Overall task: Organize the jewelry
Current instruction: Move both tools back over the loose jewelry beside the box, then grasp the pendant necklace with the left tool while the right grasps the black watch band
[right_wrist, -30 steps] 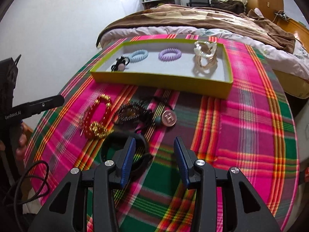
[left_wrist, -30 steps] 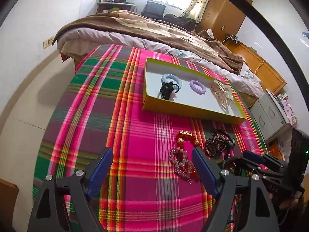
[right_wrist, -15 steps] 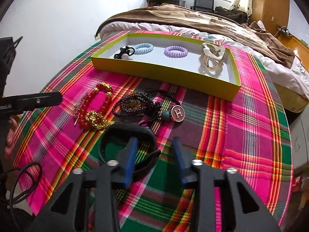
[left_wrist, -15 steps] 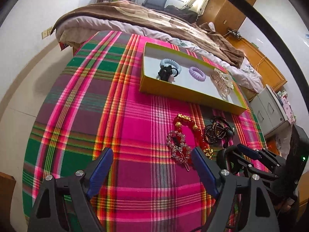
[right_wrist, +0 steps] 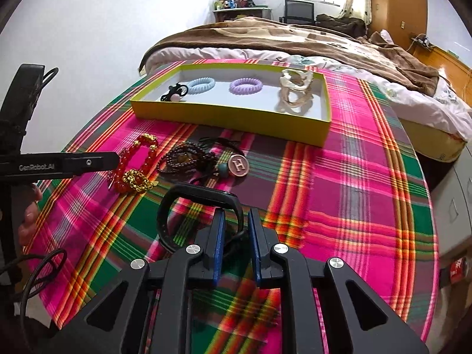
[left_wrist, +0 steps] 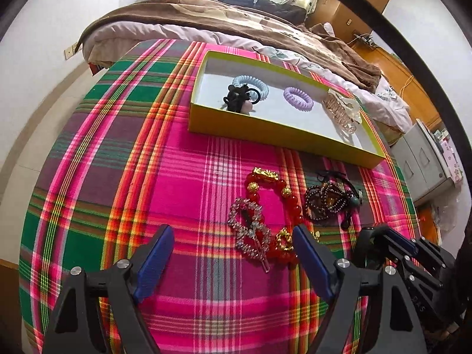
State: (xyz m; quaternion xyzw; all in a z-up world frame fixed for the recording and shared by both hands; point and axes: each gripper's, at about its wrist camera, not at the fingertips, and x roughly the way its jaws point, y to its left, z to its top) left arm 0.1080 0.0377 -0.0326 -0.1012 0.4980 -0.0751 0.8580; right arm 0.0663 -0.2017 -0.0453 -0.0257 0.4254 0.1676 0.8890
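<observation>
Right gripper [right_wrist: 236, 221] closing narrow around one side of the black loop-shaped band [right_wrist: 188, 194], which lies flat on the plaid tablecloth [right_wrist: 368, 200] toward its near edge. The strap runs between the blue pads; whether they press it yet, cannot tell.

Left gripper [left_wrist: 233, 242] wide, closing slightly, nothing gripped. It hangs over the sparkly rhinestone hair clip [left_wrist: 250, 233] and the red-and-gold bead bracelet [left_wrist: 271, 200], which touch each other near the cloth's middle.

Yellow shallow cardboard tray [right_wrist: 236, 119] sits toward the far edge, already holding a pale blue coil hair tie [right_wrist: 200, 84], a purple coil hair tie [right_wrist: 246, 86], a black hair tie with bobble [right_wrist: 174, 93] and a clear claw clip [right_wrist: 296, 90].

Risks, as judged:
- Thin strap may slip or swing out of the grip if only its edge is caught.
- Band sits near the dark bead bracelet [right_wrist: 185, 159] and the corded pendant marked H [right_wrist: 239, 164]; a dragged lift could snag the cords.
- Left tongs closing here could pinch clip and red bracelet together.
- Grippers are close; the arms may collide heading for the tray.
</observation>
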